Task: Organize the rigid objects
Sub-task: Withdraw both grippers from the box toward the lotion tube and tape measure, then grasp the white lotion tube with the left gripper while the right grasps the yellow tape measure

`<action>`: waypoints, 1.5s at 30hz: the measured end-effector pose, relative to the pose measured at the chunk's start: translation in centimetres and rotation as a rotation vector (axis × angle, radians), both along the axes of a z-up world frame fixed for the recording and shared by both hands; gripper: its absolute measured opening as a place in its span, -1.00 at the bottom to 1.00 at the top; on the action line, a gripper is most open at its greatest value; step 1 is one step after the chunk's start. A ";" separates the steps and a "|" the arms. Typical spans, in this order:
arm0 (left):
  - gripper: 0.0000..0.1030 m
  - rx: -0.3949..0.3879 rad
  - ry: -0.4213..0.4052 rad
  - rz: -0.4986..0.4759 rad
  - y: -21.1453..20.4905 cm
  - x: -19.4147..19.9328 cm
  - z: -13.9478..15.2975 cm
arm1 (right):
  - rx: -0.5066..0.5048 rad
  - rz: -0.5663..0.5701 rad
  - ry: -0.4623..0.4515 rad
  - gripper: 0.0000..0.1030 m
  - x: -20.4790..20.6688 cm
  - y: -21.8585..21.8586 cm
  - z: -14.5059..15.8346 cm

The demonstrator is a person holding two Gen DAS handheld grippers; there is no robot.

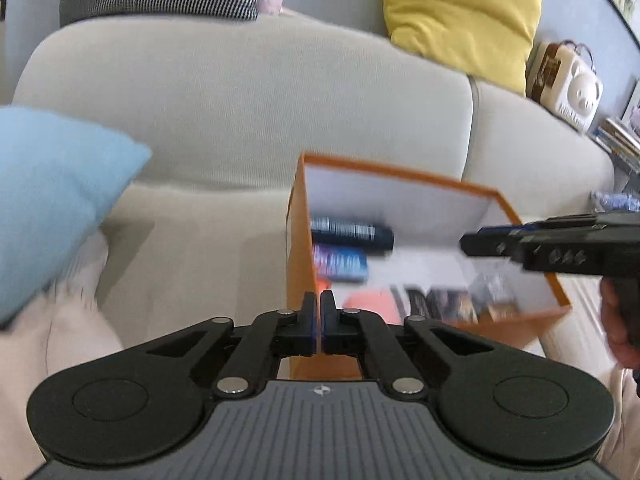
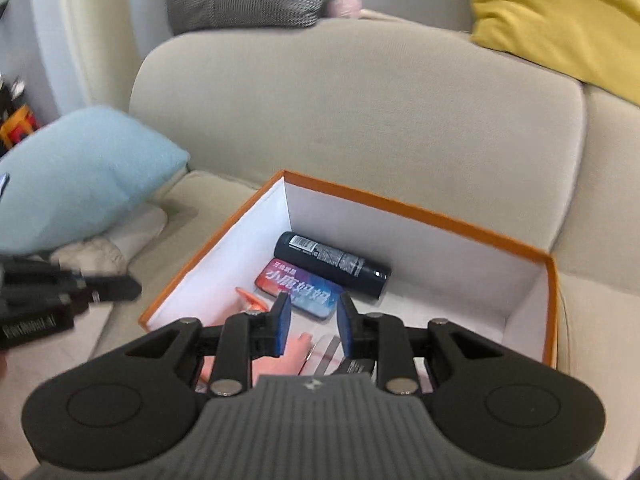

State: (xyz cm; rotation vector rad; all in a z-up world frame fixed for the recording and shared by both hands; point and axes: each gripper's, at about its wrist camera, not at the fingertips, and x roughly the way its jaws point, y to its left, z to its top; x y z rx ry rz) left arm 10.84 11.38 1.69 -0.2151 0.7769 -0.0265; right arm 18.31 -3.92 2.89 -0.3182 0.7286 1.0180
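My left gripper [image 1: 319,322] pinches the orange box [image 2: 420,210] wall, stiff light card, while my right gripper [image 2: 312,320] hangs spread, empty, above the slippery can [image 2: 332,266].

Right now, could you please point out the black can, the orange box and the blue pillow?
Black can [image 2: 332,267]: right wrist view, middle of its body.
Orange box [image 2: 432,216]: right wrist view, far rim.
Blue pillow [image 2: 84,172]: right wrist view, centre of its face.
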 end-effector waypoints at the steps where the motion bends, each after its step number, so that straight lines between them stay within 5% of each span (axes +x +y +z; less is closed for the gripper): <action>1: -0.98 -0.001 0.013 0.002 -0.1 -0.5 -0.1 | 0.017 -0.016 0.017 -0.50 -0.5 -0.4 -0.4; 8: -0.86 0.039 0.089 -0.007 -0.8 -2.8 -1.6 | 0.113 -0.030 0.083 -0.40 -5.5 -4.0 -1.2; 16: -0.35 0.283 0.105 -0.130 -4.2 -2.7 -3.9 | 0.025 -0.080 0.193 -0.28 -7.9 -4.6 -6.7; 20: 0.39 0.564 0.046 -0.261 -7.2 -3.2 -5.8 | -0.015 -0.110 0.233 0.01 -7.0 -3.9 -8.7; 28: 0.68 0.764 0.115 -0.467 -9.5 -2.0 -10.1 | 0.000 -0.151 0.358 0.13 -4.6 -3.7 -11.5; 32: 0.70 0.815 0.138 -0.497 -9.7 -1.3 -11.4 | 0.013 -0.172 0.413 0.14 -3.7 -3.8 -12.5; 36: 1.00 0.852 0.131 -0.489 -9.8 -1.1 -12.5 | 0.039 -0.166 0.412 0.14 -3.3 -3.7 -13.1; 45: 1.00 0.842 0.106 -0.445 -9.1 -0.9 -13.4 | 0.057 -0.145 0.390 0.21 -3.8 -3.4 -13.8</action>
